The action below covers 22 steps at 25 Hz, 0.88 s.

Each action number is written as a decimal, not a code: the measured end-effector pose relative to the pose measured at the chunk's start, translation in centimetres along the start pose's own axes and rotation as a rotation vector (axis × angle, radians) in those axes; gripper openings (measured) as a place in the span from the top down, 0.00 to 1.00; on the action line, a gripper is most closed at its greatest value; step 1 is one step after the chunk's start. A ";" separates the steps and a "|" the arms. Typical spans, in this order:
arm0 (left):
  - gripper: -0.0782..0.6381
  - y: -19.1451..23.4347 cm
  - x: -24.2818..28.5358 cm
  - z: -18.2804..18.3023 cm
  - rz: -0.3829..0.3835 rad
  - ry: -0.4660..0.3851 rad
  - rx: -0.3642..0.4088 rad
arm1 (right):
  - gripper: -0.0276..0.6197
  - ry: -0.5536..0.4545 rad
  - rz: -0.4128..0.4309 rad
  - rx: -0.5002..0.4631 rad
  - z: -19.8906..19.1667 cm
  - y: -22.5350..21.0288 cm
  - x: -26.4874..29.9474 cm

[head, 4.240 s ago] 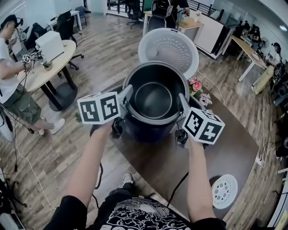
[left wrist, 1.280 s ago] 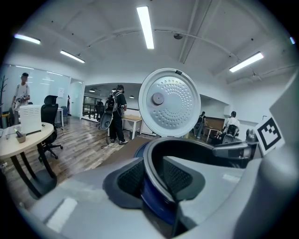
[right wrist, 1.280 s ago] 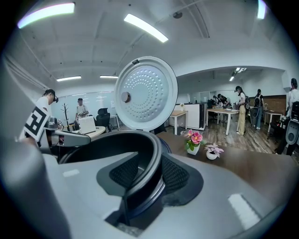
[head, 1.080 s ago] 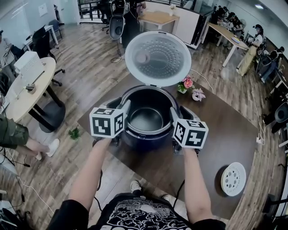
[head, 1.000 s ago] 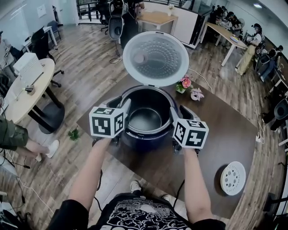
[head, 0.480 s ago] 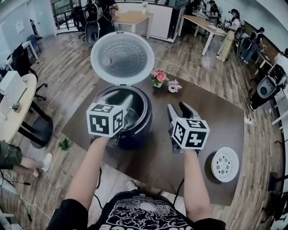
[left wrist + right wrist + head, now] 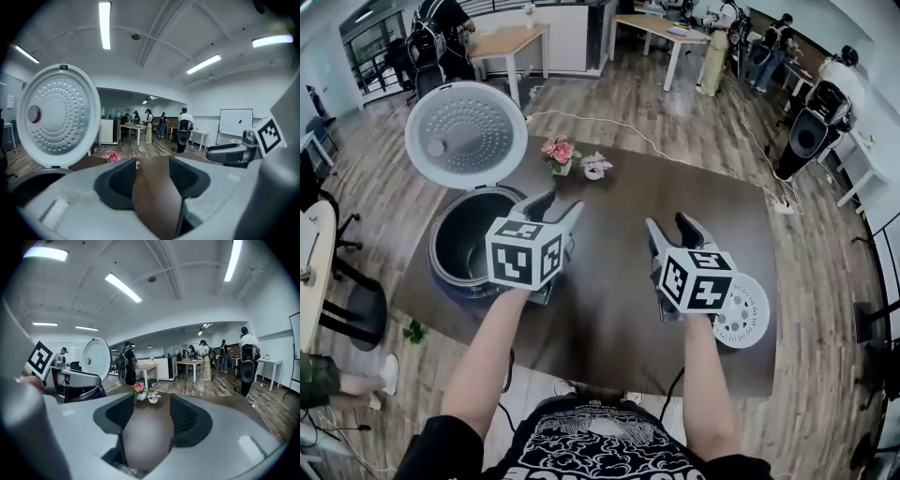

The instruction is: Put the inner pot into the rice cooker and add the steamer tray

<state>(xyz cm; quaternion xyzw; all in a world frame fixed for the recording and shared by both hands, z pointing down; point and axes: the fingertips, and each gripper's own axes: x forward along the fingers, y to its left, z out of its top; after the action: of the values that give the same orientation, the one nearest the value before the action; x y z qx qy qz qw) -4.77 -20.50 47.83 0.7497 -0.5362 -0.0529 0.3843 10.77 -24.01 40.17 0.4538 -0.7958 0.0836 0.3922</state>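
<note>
The dark rice cooker (image 7: 450, 272) stands at the table's left end with its round white lid (image 7: 466, 134) raised. The inner pot (image 7: 472, 239) sits inside it. My left gripper (image 7: 555, 206) hovers just right of the cooker, its jaws opening and empty. The left gripper view shows the lid (image 7: 58, 116) at left and bare table between the left gripper's (image 7: 152, 173) pads. My right gripper (image 7: 670, 225) hangs over the table's middle, jaws opening, with nothing between them (image 7: 147, 416). The white perforated steamer tray (image 7: 748, 314) lies at the right, partly behind the right gripper's marker cube.
Two small flower pots (image 7: 562, 155) (image 7: 595, 167) stand at the far side of the brown table (image 7: 609, 291); the right gripper view shows them ahead as flower pots (image 7: 139, 390). A cable (image 7: 675, 155) runs over the floor beyond. Desks, chairs and people fill the room behind.
Both grippers have let go at the cooker's rim, risen and moved right, jaws wider. The view has swung right, so the cooker lies further left and the steamer tray nearer the right gripper.
</note>
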 end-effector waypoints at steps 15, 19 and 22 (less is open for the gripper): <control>0.57 -19.6 10.1 -3.2 -0.324 0.113 0.082 | 0.56 -0.004 -0.322 0.132 -4.8 -17.2 -12.7; 0.57 -24.6 11.5 -4.3 -0.393 0.141 0.105 | 0.55 -0.008 -0.404 0.171 -6.3 -20.8 -16.6; 0.57 -27.9 12.1 -5.5 -0.434 0.165 0.114 | 0.55 -0.005 -0.457 0.201 -7.7 -23.1 -19.6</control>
<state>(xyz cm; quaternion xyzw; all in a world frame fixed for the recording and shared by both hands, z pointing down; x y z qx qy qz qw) 24.28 -24.24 37.99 0.8696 -0.3314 -0.0425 0.3636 38.68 -20.62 26.58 0.6591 -0.6611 0.0704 0.3516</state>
